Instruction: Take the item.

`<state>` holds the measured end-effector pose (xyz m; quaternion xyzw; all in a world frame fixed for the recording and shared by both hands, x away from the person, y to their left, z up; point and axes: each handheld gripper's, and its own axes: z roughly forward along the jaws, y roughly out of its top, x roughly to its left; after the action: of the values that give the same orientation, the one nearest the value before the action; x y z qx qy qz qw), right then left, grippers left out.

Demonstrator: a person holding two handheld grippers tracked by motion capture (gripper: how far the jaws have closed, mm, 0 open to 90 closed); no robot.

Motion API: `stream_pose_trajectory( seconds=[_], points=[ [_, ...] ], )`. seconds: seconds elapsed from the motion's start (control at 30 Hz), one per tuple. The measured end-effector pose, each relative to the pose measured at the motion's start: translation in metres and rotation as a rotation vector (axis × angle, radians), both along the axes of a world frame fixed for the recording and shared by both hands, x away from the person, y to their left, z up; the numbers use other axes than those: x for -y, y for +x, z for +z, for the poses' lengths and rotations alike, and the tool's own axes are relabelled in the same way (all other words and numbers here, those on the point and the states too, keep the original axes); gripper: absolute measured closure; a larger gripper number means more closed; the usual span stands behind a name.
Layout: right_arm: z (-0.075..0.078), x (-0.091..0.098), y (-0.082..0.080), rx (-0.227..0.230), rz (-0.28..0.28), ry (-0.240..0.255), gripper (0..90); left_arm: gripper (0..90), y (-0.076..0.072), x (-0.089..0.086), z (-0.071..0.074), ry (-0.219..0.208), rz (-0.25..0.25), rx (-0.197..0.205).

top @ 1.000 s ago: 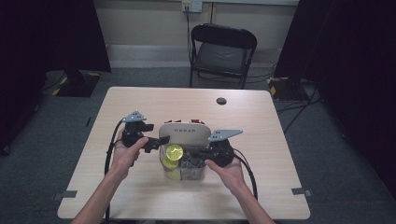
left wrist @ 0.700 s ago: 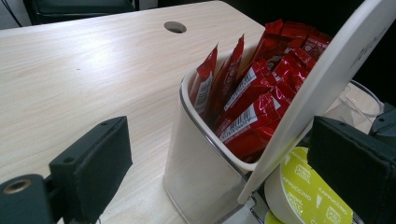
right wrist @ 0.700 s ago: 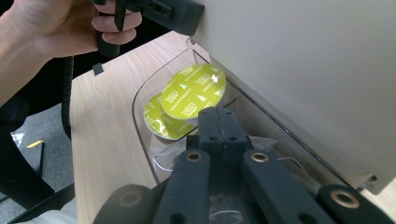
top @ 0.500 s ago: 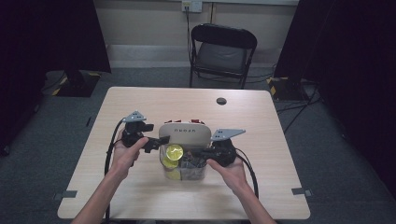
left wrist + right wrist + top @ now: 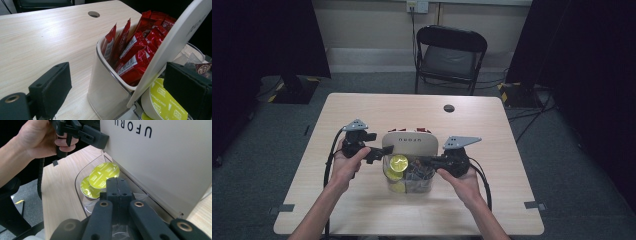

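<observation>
Clear two-compartment organiser (image 5: 409,182), standing at the middle of the near half of the table (image 5: 377,112), between the two hands. Front compartment: yellow-green capsules (image 5: 103,178) marked "cappuccino", plus clear-wrapped small items. Rear compartment (image 5: 106,82): red sachets (image 5: 135,53) standing upright, packed close. White lid (image 5: 411,144), lettered, raised and tilted over the divide between compartments; it screens the rear compartment from the person's side. Left hand-held gripper (image 5: 373,151): jaws released, set wide apart, astride the left edge of the lid and the container wall; whether a pad touches the lid cannot be told. Right hand-held gripper (image 5: 117,185): jaws clenched flat together with nothing between them, tip over the front compartment just below the lid, near the capsules. Surroundings: round cable hole (image 5: 449,108) in the table, well apart toward the far edge; black folding chair (image 5: 449,55) beyond the table; cables trailing from each gripper toward the person.
</observation>
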<state>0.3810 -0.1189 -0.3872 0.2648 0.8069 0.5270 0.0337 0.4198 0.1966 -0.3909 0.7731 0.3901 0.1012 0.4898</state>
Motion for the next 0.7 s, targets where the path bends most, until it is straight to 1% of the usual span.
stream_pose_trajectory(
  seconds=[0.17,0.23,0.43,0.7],
  points=[
    [0.003,0.001,-0.002,0.010,0.001,0.002,90.0,7.3,0.000,0.000,0.000,0.005,0.000,-0.001],
    [0.005,0.002,-0.002,0.012,0.002,0.007,90.0,7.3,0.000,0.000,0.000,-0.002,-0.002,-0.002],
    [0.011,0.008,-0.004,0.021,-0.002,0.018,90.0,7.3,0.000,0.000,0.000,0.003,-0.001,-0.004],
    [0.018,0.014,-0.007,0.031,-0.009,0.031,90.0,7.3,0.000,0.000,0.000,-0.002,0.002,-0.009]
  ],
)
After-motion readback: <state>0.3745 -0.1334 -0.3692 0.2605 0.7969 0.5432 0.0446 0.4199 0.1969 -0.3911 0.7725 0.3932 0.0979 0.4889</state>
